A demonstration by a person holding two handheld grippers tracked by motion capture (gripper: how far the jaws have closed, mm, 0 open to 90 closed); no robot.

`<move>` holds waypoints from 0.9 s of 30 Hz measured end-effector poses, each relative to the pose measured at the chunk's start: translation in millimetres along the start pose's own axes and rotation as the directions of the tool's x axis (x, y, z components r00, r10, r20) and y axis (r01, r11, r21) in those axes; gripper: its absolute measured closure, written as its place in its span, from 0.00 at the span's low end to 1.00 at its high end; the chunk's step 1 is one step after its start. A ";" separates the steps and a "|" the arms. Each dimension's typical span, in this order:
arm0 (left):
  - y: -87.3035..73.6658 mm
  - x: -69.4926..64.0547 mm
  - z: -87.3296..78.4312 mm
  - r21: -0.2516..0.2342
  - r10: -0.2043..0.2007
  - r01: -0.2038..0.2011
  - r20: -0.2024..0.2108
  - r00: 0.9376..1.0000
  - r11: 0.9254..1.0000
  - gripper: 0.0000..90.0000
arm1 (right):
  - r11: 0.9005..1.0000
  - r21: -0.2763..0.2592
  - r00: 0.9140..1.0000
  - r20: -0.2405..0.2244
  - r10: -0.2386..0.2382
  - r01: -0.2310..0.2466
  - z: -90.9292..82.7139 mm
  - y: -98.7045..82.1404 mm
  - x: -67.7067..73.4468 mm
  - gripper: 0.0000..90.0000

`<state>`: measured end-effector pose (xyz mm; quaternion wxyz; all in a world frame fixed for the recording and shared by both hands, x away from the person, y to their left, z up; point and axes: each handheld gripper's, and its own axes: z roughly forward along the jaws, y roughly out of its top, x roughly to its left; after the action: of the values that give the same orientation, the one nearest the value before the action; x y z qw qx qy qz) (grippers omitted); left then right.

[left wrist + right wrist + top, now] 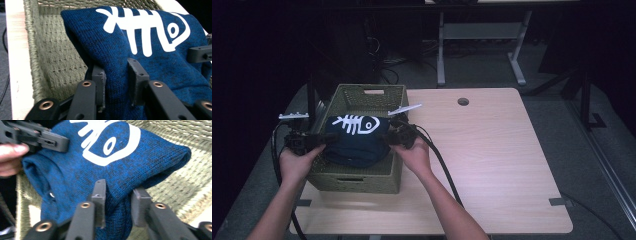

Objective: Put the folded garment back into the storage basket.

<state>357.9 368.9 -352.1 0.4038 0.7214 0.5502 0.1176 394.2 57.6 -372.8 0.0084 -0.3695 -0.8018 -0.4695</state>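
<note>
A dark blue knit sweater (357,147) with a white fish-skeleton print lies folded in a woven green basket (362,90) at the table's left. My left gripper (328,140) holds its left edge and my right gripper (388,139) its right edge. In the left gripper view the jaws (117,80) stand a little apart, with bunched sweater (140,45) filling the gap between them. In the right gripper view the jaws (118,195) likewise pinch a fold of the sweater (112,167), and the left gripper (37,137) shows at the far edge.
The basket's woven wall (57,62) rises close beside the left jaws, and its floor (175,182) lies under the sweater. The light wooden table (492,150) stretches to the right, with a round cable hole (463,101) near its back edge. Cables trail from both grippers.
</note>
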 end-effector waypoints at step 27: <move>12.0 -31.2 -0.1 -0.098 0.021 -0.013 0.086 0.996 0.995 0.60 | 0.991 -0.125 0.998 -0.028 -0.048 0.044 -54.8 0.8 -20.0 0.46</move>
<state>354.7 340.4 -334.9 0.4608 0.7100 0.5196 0.1163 390.9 4.6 -348.8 -0.0130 -0.3436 -0.7790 -0.5244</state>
